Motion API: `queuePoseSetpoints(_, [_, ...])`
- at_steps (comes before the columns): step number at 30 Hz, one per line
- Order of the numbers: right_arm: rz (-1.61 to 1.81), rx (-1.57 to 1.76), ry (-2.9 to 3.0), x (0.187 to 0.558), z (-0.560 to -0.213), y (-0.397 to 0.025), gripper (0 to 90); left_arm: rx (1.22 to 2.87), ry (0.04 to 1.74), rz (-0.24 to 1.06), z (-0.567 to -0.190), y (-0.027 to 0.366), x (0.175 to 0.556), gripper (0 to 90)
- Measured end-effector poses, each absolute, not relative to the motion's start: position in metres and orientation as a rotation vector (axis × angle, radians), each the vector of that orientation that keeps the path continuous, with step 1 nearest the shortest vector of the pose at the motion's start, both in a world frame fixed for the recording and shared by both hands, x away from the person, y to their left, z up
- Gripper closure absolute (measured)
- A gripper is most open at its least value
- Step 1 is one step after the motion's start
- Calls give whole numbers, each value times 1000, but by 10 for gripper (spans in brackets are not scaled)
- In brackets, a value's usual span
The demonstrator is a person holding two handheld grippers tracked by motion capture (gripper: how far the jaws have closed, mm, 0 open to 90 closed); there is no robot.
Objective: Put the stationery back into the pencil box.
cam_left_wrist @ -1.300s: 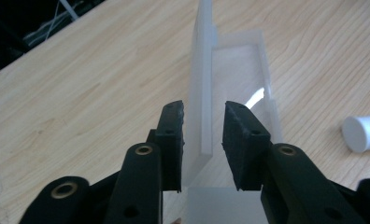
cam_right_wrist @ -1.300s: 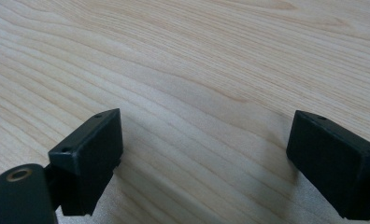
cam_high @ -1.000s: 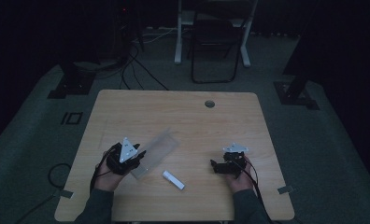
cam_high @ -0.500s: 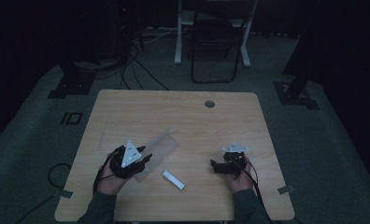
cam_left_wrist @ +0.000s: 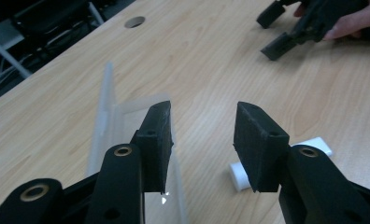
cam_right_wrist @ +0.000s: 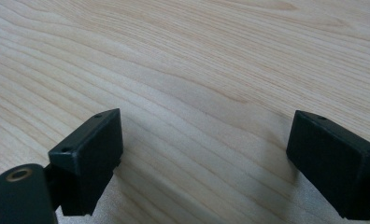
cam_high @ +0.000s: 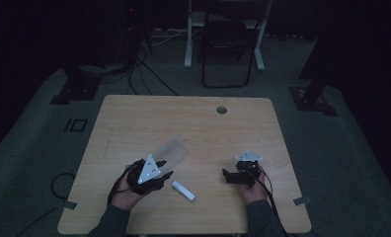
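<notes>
A person sits at a light wooden table (cam_high: pixel 193 123) in a dim room, holding a black two-jaw gripper in each hand. In the high view, the left gripper (cam_high: pixel 160 177) sits near the front left of the table, topped by a grey three-cornered plate, with the person's left hand (cam_high: pixel 127 190) wrapped around it from below. Its jaws stand apart and grasp nothing. Just beyond it lies a clear plastic sleeve (cam_high: pixel 171 150), flat on the wood and angled away toward the table's middle. In the left gripper view, the left gripper (cam_left_wrist: pixel 202 140) hangs just over the near end of this clear plastic sleeve (cam_left_wrist: pixel 110 121); one jaw is above the plastic and the other is above bare wood beside it, and whether either touches the sleeve cannot be told. A small white tube (cam_high: pixel 183 190) lies on the table just to the right of the left gripper, apart from the sleeve; in the left gripper view the white tube (cam_left_wrist: pixel 314 147) is partly hidden behind the right-hand jaw. The right gripper (cam_high: pixel 228 175) rests near the front right of the table, well apart from the tube, held by the right hand (cam_high: pixel 253 190). In the right gripper view, the right gripper (cam_right_wrist: pixel 204 158) has its jaws spread wide over bare wood grain, empty. A round cable hole (cam_high: pixel 221 109) sits near the table's far edge.
</notes>
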State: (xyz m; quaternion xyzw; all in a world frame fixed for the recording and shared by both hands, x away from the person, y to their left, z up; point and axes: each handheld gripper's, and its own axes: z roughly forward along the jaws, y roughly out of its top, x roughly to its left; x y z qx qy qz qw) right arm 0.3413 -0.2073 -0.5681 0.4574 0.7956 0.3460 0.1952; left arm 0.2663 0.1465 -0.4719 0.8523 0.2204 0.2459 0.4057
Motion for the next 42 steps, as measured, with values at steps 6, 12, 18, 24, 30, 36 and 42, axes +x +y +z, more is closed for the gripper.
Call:
queuePoseSetpoints(6, [970, 1282, 2230, 341, -568, -207, 105, 2143, 520, 573, -476, 139, 267, 551])
queuePoseSetpoints(12, [970, 1281, 2230, 341, -568, -207, 105, 2156, 506, 518, -481, 133, 270, 513])
queuePoseSetpoints(18, [970, 1282, 2230, 341, -568, -207, 105, 2166, 525, 475, -487, 129, 274, 483])
queuePoseSetpoints(24, [970, 1282, 2230, 341, -568, -207, 105, 2175, 517, 445, -493, 125, 276, 476])
queuePoseSetpoints(30, [969, 1282, 2230, 341, -568, -207, 105, 2188, 491, 427, -499, 121, 275, 463])
queuePoseSetpoints(36, [970, 1282, 2230, 341, -568, -207, 105, 2201, 473, 419, -506, 117, 274, 430])
queuePoseSetpoints(42, [970, 1282, 2230, 341, -568, -207, 105, 2223, 479, 404, -513, 113, 274, 384])
